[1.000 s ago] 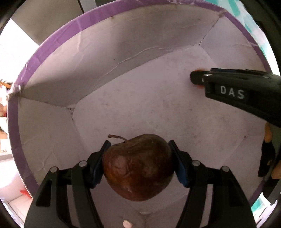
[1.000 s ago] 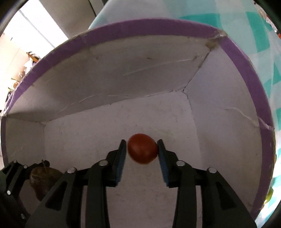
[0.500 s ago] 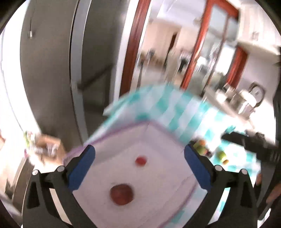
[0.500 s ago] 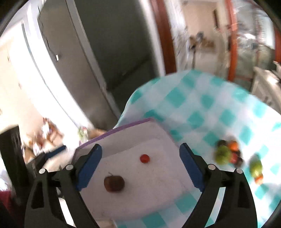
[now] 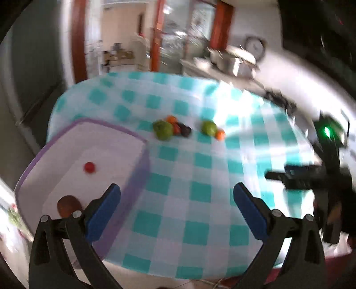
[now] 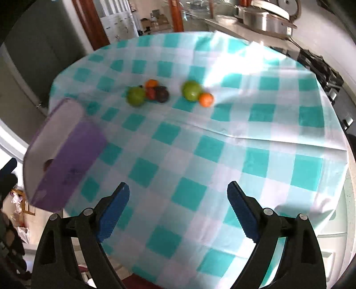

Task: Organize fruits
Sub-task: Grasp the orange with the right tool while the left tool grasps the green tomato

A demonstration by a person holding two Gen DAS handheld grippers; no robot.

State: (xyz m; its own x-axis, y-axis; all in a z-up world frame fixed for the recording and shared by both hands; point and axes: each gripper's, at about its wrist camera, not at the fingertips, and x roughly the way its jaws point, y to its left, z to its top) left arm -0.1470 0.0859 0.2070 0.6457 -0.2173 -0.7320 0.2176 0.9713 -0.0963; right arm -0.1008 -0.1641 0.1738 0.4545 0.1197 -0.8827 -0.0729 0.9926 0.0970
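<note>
A teal-and-white checked cloth (image 6: 200, 142) covers the desk, with red door frames (image 5: 78, 44) and steel pots (image 6: 259, 19) behind; the purple-rimmed box (image 5: 138, 177) holds a brown apple (image 5: 66, 203) and a red tomato (image 5: 89, 167); loose fruits (image 6: 169, 92) lie mid-cloth; left gripper (image 5: 176, 203) and right gripper (image 6: 178, 206) gape empty.

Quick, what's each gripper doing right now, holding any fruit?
Left gripper: open, holding nothing, above the teal checked tablecloth.
Right gripper: open, holding nothing.
</note>
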